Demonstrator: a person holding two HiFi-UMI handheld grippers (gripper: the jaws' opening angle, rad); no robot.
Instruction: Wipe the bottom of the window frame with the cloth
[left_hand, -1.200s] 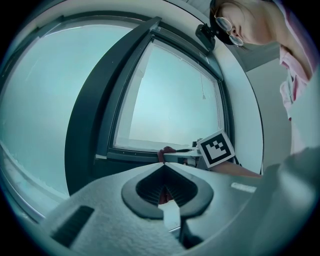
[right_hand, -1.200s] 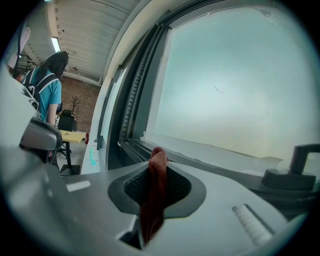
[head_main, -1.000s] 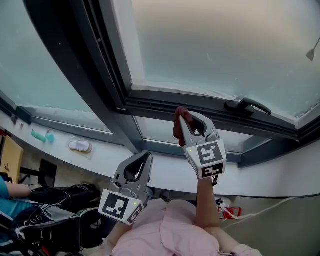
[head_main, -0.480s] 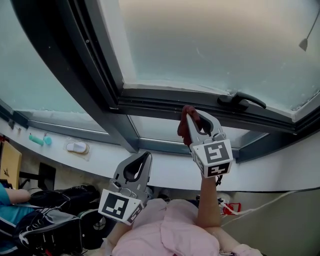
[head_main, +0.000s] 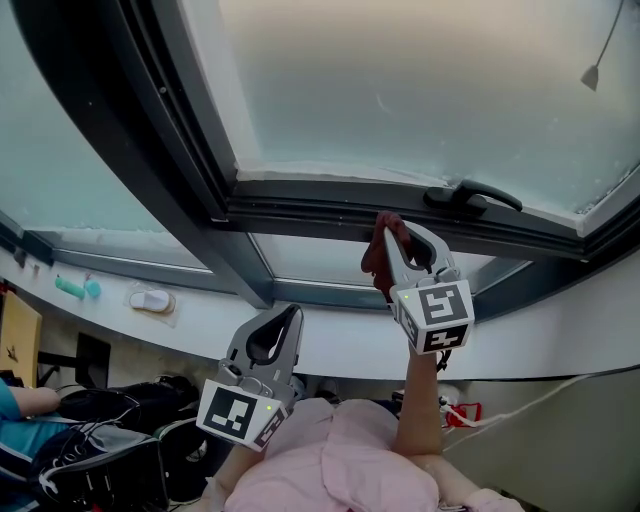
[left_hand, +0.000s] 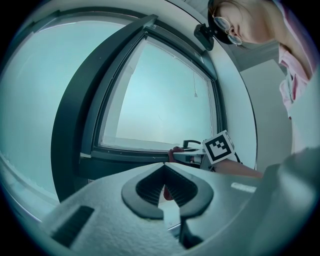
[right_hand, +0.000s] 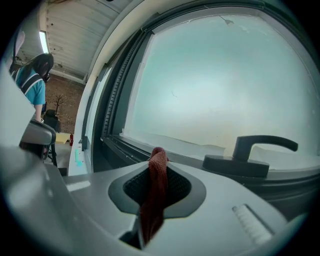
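**Red cloth brought up to the lower rail of the window**

The right tongs (head_main: 398, 232) were clamped on a dark red cloth (head_main: 377, 256), raised to the bottom rail of the window frame (head_main: 320, 206), just left of the black handle (head_main: 472, 196). The right gripper view showed the cloth pinched as a narrow fold between the ribbed pads. A small rounded bunch stood out past the tips and a longer tail hung down behind them. That bunch lay right against the dark rail under the frosted glass (head_main: 420, 90). No view showed for certain whether it pressed on the rail.

The left tongs (head_main: 289, 314) were held low in front of the person's pink sleeve (head_main: 340, 465), well apart from the frame. Their tips met and nothing was between them. The red seen through their gap was only the distant cloth.

The cloth looked soft, light and limp, with a woven texture that should drag well on the rail and not slide off it. Being floppy, it would probably wipe only where the tips pushed it. Only a little stood proud of the tips, so hard metal could scrape the frame if the tongs tilted. A hold nearer the middle, leaving a fuller pad ahead, would likely suit better. The handle was an obstacle to steer the stroke around.
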